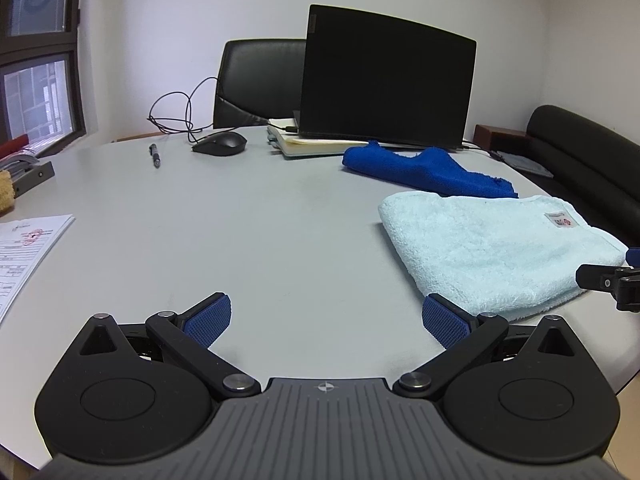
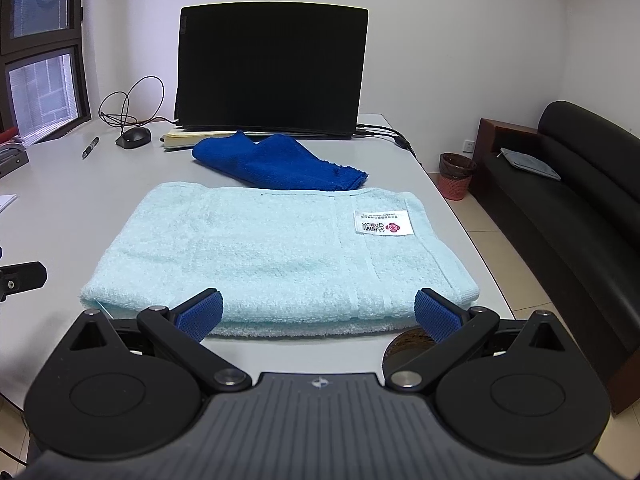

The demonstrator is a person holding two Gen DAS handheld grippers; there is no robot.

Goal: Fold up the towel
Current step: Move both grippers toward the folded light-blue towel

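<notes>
A light blue towel (image 2: 264, 256) lies folded flat on the grey table (image 2: 60, 208), with a white label (image 2: 383, 223) on its right part. It also shows at the right in the left wrist view (image 1: 496, 248). My right gripper (image 2: 318, 314) is open and empty, just in front of the towel's near edge. My left gripper (image 1: 326, 320) is open and empty over bare table, left of the towel. A crumpled dark blue cloth (image 2: 276, 162) lies behind the towel.
An open black laptop (image 2: 272, 68) stands on a notebook at the back. A black mouse (image 1: 220, 144) with its cable, a pen (image 1: 155, 155) and papers (image 1: 24, 248) lie to the left. A black sofa (image 2: 568, 184) and a waste basket (image 2: 456, 176) stand beyond the table's right edge.
</notes>
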